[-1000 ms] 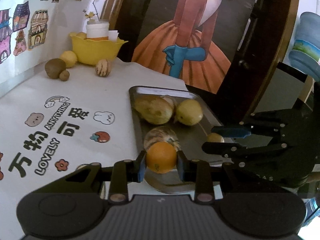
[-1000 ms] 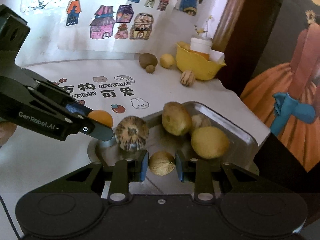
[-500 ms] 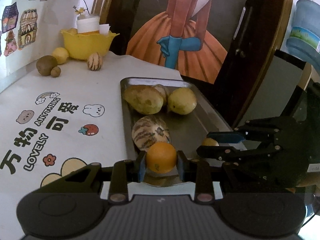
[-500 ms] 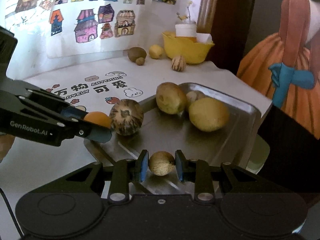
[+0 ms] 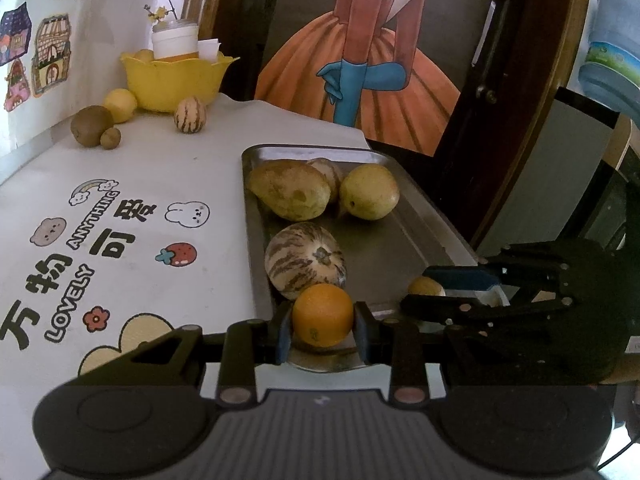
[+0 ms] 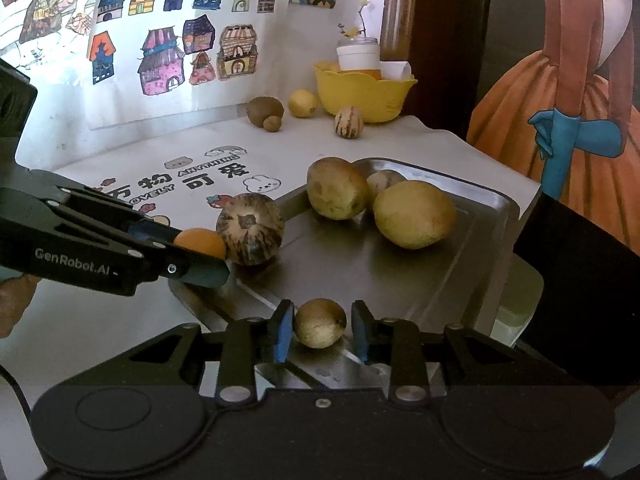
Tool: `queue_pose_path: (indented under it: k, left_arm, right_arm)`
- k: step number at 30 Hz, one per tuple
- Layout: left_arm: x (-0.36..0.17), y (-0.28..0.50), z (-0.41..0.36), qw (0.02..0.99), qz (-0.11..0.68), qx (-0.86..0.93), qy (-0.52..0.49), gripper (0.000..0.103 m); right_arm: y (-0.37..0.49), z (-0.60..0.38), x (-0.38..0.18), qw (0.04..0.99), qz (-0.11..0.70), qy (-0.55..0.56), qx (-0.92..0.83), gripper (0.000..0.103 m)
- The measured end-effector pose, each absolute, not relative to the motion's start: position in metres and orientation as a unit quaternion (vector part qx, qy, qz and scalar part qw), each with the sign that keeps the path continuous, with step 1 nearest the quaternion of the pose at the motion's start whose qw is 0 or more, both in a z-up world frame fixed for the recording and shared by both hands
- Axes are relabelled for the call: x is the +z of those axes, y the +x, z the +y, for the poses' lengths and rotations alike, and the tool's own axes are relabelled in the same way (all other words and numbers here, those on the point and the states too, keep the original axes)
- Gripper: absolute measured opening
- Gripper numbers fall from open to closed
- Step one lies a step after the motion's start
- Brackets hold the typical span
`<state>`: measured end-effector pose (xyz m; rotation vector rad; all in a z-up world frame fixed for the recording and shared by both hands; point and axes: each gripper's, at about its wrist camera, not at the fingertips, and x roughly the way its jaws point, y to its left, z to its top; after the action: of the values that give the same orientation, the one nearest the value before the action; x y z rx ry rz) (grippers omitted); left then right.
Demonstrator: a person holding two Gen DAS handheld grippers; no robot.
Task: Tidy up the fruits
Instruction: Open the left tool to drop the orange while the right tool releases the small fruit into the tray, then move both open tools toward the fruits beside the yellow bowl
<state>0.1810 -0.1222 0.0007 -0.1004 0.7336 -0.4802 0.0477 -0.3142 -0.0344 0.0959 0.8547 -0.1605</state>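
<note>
The left tool (image 5: 323,330) is clamped on an orange (image 5: 322,315) over the near end of the metal tray (image 5: 416,216), touching a striped melon (image 5: 306,261). The right tool (image 6: 320,333) has its jaws slightly apart around a small brown fruit (image 6: 319,323) resting on the tray's near end. The tray sits at the desk's (image 5: 192,168) right edge.

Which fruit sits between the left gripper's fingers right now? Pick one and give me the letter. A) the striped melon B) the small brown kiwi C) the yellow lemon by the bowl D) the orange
D: in the left wrist view the orange sits between the left gripper fingers, over the near edge of the metal tray, while the striped melon lies in the tray behind it.
</note>
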Motion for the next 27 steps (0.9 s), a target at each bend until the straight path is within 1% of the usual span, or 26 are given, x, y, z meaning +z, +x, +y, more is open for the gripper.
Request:
queue_pose_path:
  k: [5,9,11,12,17,19,20,22,23,25,26,27]
  left_arm:
    - [0.001,0.181,-0.123,0.905,0.355,-0.230,-0.044,0.035]
    - [0.003,0.179,-0.123,0.906,0.356,-0.225,-0.043,0.037]
    - [0.006,0.178,-0.122,0.909,0.351,-0.221,-0.044,0.048]
    - [0.008,0.177,-0.121,0.911,0.347,-0.219,-0.045,0.055]
    - [0.017,0.171,-0.116,0.915,0.336,-0.217,-0.052,0.057]
    - [0.020,0.168,-0.113,0.917,0.332,-0.213,-0.058,0.064]
    - [0.022,0.166,-0.111,0.919,0.329,-0.210,-0.061,0.066]
    - [0.025,0.162,-0.107,0.922,0.325,-0.201,-0.067,0.079]
    - [0.027,0.160,-0.104,0.924,0.321,-0.195,-0.070,0.081]
    - [0.030,0.156,-0.098,0.927,0.317,-0.186,-0.077,0.089]
    - [0.032,0.154,-0.094,0.927,0.316,-0.182,-0.082,0.092]
    - [0.033,0.153,-0.091,0.928,0.316,-0.177,-0.088,0.099]
  right_arm:
    - [0.043,-0.315,-0.034,0.905,0.413,0.053,-0.086,0.035]
    - [0.039,-0.315,-0.032,0.905,0.412,0.055,-0.092,0.044]
    - [0.036,-0.314,-0.030,0.904,0.412,0.053,-0.096,0.046]
    - [0.035,-0.314,-0.029,0.904,0.412,0.053,-0.098,0.048]
    - [0.026,-0.312,-0.023,0.904,0.409,0.053,-0.109,0.054]
    - [0.023,-0.311,-0.019,0.905,0.407,0.053,-0.113,0.061]
    - [0.021,-0.310,-0.017,0.905,0.407,0.053,-0.115,0.062]
    - [0.018,-0.308,-0.013,0.905,0.405,0.053,-0.117,0.070]
    - [0.016,-0.306,-0.011,0.906,0.403,0.054,-0.119,0.072]
    - [0.012,-0.304,-0.006,0.907,0.398,0.057,-0.123,0.081]
    - [0.012,-0.303,-0.003,0.908,0.396,0.059,-0.125,0.083]
    - [0.011,-0.302,-0.001,0.907,0.396,0.063,-0.127,0.086]
